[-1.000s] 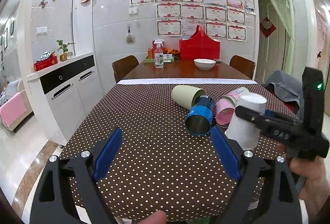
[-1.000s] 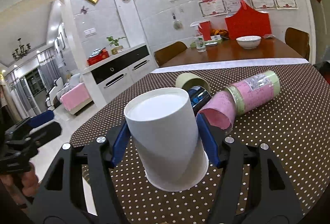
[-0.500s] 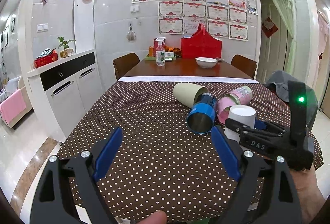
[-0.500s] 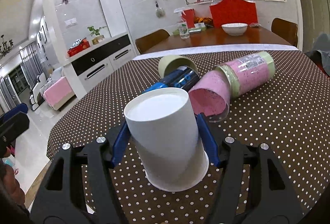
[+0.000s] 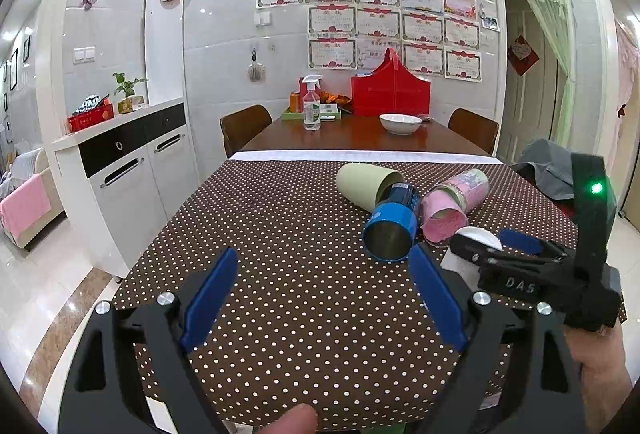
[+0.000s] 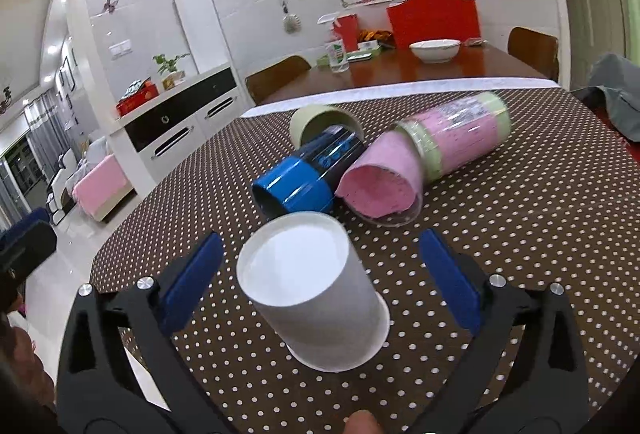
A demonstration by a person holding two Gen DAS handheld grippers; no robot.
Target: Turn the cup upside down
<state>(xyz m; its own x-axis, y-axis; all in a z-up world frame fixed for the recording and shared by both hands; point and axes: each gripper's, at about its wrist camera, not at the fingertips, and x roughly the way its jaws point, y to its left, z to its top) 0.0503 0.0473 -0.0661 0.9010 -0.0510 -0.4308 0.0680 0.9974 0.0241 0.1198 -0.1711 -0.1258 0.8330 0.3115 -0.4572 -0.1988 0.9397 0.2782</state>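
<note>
White cup [image 6: 316,290] upside down on the dotted cloth [image 6: 500,242], rim flat against it, base up, slightly leaning in the fisheye. Right gripper [image 6: 320,274] spread wide around it, blue pads [image 6: 190,280] clear of the cup wall on both sides, nothing clamped. Seen from the left wrist, only a sliver of the same cup [image 5: 476,236] behind the right gripper's [image 5: 516,254] black frame.

Just beyond the cup, close enough to crowd it: blue cup [image 6: 300,182] on its side, mouth toward the camera, its far end tucked into the green cup [image 6: 320,122], also lying down. Right beside, touching the blue one, pink cup [image 6: 384,182] on its side, nested with a pink-and-green jar [image 6: 460,138] lying behind it. In the left view, same cluster: blue cup [image 5: 390,234], green cup [image 5: 366,184], pink cup [image 5: 442,218], jar [image 5: 466,184].

Left gripper [image 5: 320,302] held low over the near cloth [image 5: 280,234], wide apart, empty, well left of the white cup.

Farther back on the bare wood: bowl [image 5: 400,122], spray bottle [image 5: 311,106], red bag [image 5: 390,90]. Sideboard [image 5: 132,154] off to the left.
</note>
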